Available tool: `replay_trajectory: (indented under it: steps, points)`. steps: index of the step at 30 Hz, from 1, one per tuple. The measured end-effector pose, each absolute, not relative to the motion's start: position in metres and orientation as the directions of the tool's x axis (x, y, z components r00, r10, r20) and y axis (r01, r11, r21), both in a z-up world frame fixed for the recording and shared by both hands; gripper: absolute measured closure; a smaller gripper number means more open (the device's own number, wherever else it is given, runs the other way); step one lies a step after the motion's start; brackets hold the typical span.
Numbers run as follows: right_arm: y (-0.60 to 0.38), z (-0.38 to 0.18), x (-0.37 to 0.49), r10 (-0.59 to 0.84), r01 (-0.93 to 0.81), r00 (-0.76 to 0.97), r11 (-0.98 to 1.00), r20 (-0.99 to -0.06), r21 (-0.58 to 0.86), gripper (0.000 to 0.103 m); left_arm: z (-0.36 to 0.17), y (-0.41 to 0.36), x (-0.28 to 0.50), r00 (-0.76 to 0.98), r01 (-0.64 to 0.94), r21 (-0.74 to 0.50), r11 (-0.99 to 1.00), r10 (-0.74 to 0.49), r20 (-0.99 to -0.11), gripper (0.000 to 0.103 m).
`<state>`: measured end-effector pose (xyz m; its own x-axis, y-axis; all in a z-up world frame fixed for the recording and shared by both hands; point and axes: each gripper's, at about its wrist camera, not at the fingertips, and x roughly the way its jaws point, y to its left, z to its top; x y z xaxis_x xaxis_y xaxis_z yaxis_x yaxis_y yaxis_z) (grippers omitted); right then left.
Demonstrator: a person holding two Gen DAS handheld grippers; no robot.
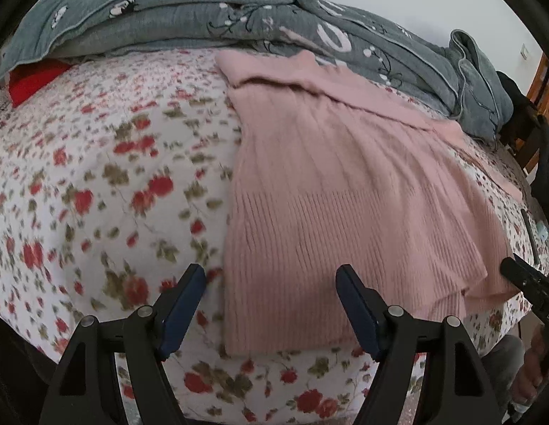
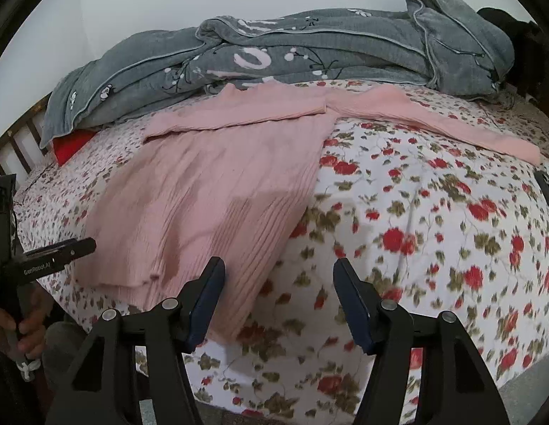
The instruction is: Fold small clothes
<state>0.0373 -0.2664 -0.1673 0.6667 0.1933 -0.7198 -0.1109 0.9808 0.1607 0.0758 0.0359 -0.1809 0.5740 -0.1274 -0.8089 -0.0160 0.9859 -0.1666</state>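
A pink ribbed knit sweater (image 1: 338, 191) lies flat on a bed covered by a white quilted spread printed with red roses and green leaves (image 1: 97, 184). Its hem is the near edge, close to the bed's near side; its collar end lies far, touching a heaped grey plush blanket with white flower print (image 1: 239, 10) that runs along the bed's far side. In the right wrist view one long sleeve (image 2: 433, 117) stretches out to the right across the spread, its cuff ending near the right edge of the bed, while the other sleeve is folded over the chest.

The left gripper (image 1: 270, 304) hovers over the near left corner of the sweater's hem, its blue-padded fingers (image 1: 184, 304) spread wide and pinching nothing; the left side edge of the sweater runs up between them. The right gripper (image 2: 278, 299) hovers at the near right corner of the hem, also spread apart and empty, with its left finger over the knit and its right finger over bare spread.

Wide stretches of flowered spread lie bare to the left of the sweater and to its right, below the sleeve. A red cloth (image 1: 33, 83) peeks from under the blanket at the far left.
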Motion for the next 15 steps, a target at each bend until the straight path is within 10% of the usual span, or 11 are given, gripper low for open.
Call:
replay_trajectory:
  steps: [5, 9, 15]
  points:
    - [-0.259, -0.181, 0.047, 0.185, -0.094, 0.642, 0.982, -0.744, 0.163, 0.051, -0.185, 0.027, 0.081, 0.564, -0.018, -0.113, 0.993, -0.083, -0.821, 0.038]
    - [-0.250, -0.187, 0.055, 0.208, -0.132, 0.623, 0.978, -0.754, 0.160, 0.082, -0.179, 0.027, 0.083, 0.560, -0.009, -0.095, 0.995, -0.074, -0.825, 0.094]
    - [-0.269, -0.164, 0.037, 0.172, -0.102, 0.702, 0.985, -0.691, 0.142, 0.097, -0.161, 0.048, 0.071, 0.586, 0.018, -0.146, 0.989, -0.129, -0.800, 0.094]
